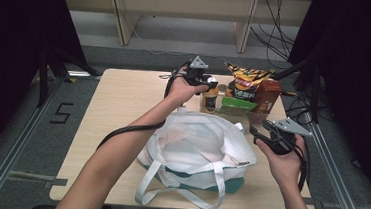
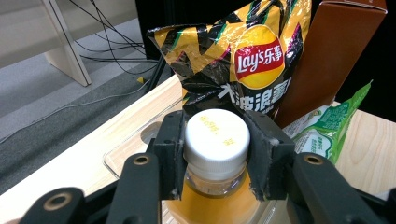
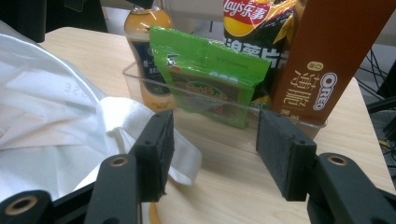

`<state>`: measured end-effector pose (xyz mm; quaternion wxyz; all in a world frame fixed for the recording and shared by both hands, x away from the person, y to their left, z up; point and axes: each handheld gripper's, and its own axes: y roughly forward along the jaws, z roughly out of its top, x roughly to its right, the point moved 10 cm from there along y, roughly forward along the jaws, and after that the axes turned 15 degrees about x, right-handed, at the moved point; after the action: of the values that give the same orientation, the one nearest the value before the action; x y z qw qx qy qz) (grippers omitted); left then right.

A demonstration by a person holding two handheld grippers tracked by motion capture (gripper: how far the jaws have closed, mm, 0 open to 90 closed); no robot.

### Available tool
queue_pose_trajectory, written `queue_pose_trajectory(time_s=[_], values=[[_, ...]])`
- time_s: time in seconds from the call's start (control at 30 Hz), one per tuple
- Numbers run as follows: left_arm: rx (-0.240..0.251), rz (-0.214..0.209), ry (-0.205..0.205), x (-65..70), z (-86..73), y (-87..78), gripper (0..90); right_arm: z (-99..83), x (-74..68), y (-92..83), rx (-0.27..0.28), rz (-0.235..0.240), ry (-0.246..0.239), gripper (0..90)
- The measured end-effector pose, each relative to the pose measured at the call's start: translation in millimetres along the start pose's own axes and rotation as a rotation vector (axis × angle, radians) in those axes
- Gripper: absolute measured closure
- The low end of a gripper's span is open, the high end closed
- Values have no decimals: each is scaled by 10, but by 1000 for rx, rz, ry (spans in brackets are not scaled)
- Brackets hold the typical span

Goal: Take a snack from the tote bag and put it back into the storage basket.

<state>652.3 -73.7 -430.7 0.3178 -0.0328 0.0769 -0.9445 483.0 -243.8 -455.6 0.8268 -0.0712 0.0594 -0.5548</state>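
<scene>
The wooden table (image 1: 123, 104) carries everything, and the biggest thing on it is the white tote bag (image 1: 198, 145), slumped open near my edge with its straps trailing toward me. Beyond it, at the far right of the table, a clear plastic tray (image 3: 135, 77) holds the snacks: a black and yellow Lay's chip bag (image 2: 243, 60) standing at the back, a brown Oreo box (image 3: 322, 60) upright beside it, and a green packet (image 3: 210, 79) leaning in front. The orange drink bottle (image 2: 215, 186) stands at the left end of that tray, just beside the chip bag. My left gripper (image 2: 215, 154) reaches over the far side of the tote and pinches this bottle at its neck, the two pads pressed against the white cap (image 2: 217, 135) from either side, with the bottle upright. My right gripper (image 3: 212, 154) hovers low over the table at the tote's right edge, its jaws spread with nothing between them, a fold of the white fabric lying just beside one pad, pointing toward the tray.
</scene>
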Motion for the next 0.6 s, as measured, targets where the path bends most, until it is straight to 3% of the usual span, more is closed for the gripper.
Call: queue_pose_trajectory(time_s=[0.6], values=[[-11, 3, -10, -15, -53, -4, 590, -1, -1, 20, 19, -11, 2, 471]])
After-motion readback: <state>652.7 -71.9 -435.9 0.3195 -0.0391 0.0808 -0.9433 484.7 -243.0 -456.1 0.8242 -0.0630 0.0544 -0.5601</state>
